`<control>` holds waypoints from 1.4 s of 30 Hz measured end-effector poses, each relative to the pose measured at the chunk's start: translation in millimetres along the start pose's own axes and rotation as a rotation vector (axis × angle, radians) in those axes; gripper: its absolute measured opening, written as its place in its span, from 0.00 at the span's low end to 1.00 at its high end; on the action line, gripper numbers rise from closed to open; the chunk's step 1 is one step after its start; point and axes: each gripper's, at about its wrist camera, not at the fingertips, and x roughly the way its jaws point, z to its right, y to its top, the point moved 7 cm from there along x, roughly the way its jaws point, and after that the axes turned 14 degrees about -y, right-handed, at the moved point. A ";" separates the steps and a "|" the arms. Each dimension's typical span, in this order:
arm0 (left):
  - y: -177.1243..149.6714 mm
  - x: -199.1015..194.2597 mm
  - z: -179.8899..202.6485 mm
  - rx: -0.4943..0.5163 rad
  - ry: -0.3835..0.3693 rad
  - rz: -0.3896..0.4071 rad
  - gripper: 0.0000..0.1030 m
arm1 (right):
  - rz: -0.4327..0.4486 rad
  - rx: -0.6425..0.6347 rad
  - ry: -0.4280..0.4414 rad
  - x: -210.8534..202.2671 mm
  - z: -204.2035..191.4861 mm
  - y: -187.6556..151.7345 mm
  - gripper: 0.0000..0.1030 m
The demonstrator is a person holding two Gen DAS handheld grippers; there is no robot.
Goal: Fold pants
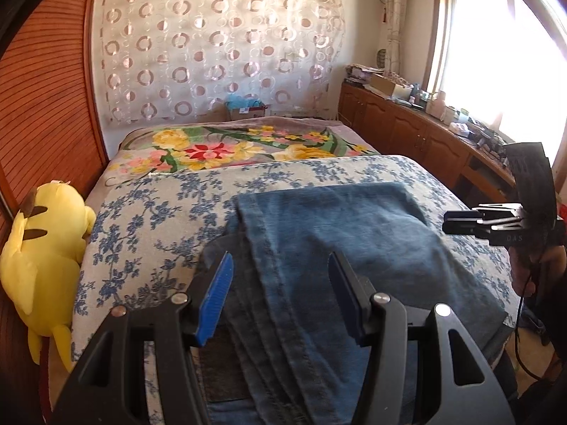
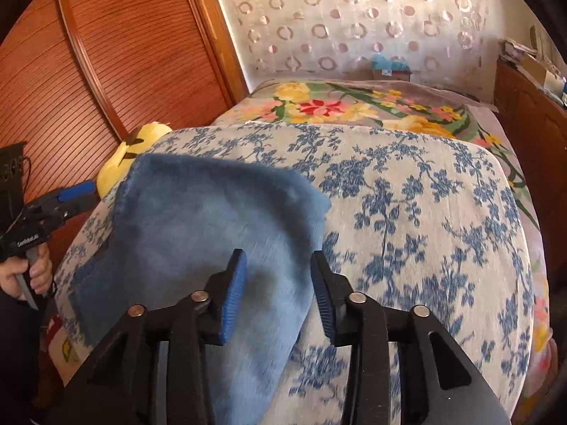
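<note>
Blue jeans (image 1: 340,248) lying folded in a thick stack on the blue-flowered bedspread (image 1: 159,212), toward its near edge, well apart from the yellow plush toy (image 1: 42,241) off at the bedspread's left side. Left gripper (image 1: 281,295) hovering just above the stack, jaws parted and empty, seamed edges showing between the blue pads (image 1: 214,301) but nothing pinched. Right gripper (image 2: 278,294) likewise released, jaws standing apart over the denim's right-hand edge, cloth below them and not clamped. Looks like a fold just set down, task well along, perhaps one more fold or only a tidy-up left. Denim judged heavy and fairly stiff for cloth, several layers deep here: unlikely to slide off on its own, yet the layers could shear apart if only the top one gets nipped. Best bite probably at the two near corners of the stack, pads reaching deep enough to catch every layer, along the stitched seams where the fabric is firmest. Far end lying flat toward the floral blanket (image 1: 226,145), a fair target for carrying the near end over.
</note>
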 end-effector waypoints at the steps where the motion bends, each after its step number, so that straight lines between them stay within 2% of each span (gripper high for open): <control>1: 0.0 0.6 7.1 0.010 -0.006 -0.001 0.54 | -0.001 -0.002 0.001 -5.3 -1.5 -6.0 0.40; 4: -2.1 3.1 25.0 0.026 -0.030 -0.007 0.54 | -0.011 0.009 0.009 -19.0 -4.0 -27.7 0.44; 11: -16.2 10.8 56.0 0.049 -0.056 -0.034 0.54 | -0.062 0.031 0.019 -31.4 -16.5 -80.5 0.45; 14: -23.6 10.8 62.4 0.056 -0.047 -0.042 0.54 | -0.060 0.044 0.018 -36.1 -18.4 -90.7 0.45; 28: -40.5 -3.1 58.9 0.027 0.027 -0.045 0.54 | -0.060 0.067 0.014 -44.8 -26.8 -107.5 0.45; 42: -57.1 -1.9 55.0 0.008 0.031 -0.061 0.54 | -0.079 0.108 0.028 -36.4 -30.4 -112.7 0.45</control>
